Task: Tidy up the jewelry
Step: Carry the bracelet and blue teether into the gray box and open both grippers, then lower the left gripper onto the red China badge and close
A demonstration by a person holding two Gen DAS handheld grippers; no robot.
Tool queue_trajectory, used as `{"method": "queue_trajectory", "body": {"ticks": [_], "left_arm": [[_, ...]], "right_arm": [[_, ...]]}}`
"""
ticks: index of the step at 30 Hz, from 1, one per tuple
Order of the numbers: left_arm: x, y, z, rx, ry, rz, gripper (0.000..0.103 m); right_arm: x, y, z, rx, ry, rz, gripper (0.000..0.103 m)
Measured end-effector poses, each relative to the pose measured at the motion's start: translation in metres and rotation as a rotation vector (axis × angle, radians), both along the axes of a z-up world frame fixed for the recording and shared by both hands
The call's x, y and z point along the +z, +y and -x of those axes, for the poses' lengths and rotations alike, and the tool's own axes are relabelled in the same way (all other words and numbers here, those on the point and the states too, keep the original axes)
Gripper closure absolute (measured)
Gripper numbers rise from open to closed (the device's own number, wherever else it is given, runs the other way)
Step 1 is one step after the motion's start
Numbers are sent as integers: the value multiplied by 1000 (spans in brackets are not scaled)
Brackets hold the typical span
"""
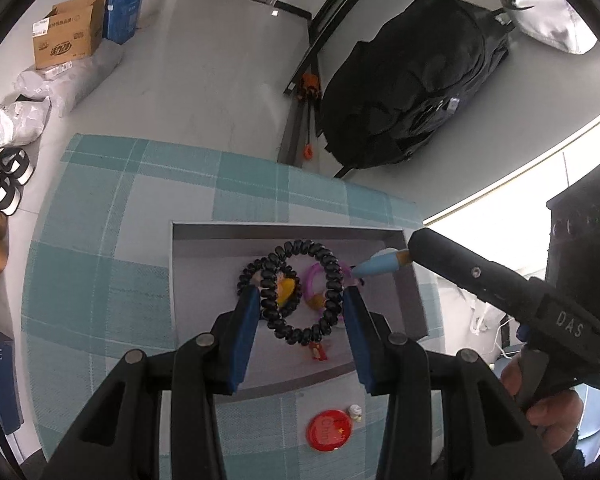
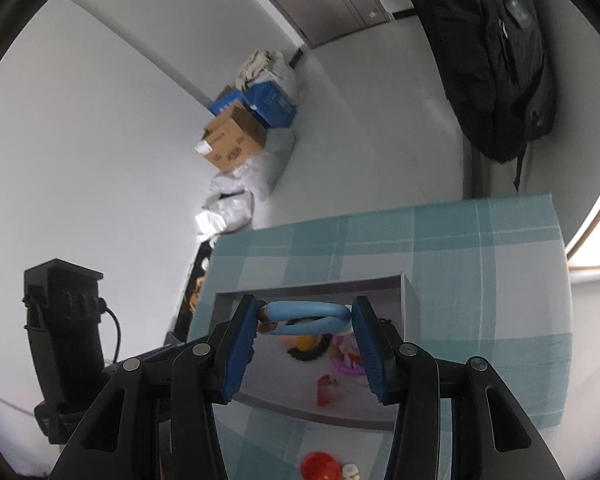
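A shallow grey tray (image 1: 204, 272) sits on the tabletop. Inside it, a large black coiled bracelet (image 1: 300, 288) lies flat at centre, overlapping a smaller black coiled ring (image 1: 248, 276) at its 9 o'clock. A purple ring (image 1: 314, 280) and a yellow piece (image 1: 286, 290) lie within the large loop. A light-blue bangle (image 2: 306, 314) is gripped in the right claw (image 2: 306, 316) over the tray.

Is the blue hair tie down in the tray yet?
Not yet. The blue hair tie is stretched between the right gripper fingers, held above the grey tray, over the black coil bracelet lying inside.
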State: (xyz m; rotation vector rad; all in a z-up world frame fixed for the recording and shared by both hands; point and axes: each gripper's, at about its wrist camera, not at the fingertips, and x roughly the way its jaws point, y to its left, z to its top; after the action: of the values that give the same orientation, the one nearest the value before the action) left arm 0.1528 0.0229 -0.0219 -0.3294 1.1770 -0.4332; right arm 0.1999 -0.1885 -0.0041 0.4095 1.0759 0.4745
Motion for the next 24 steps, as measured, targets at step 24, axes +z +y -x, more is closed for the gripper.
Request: {"method": "queue_trajectory", "body": {"ticks": [24], "left_arm": [[38,-1,43,46,-157,-136,29]], "right_arm": [[31,-34,55,-33,-181,111,17]]}}
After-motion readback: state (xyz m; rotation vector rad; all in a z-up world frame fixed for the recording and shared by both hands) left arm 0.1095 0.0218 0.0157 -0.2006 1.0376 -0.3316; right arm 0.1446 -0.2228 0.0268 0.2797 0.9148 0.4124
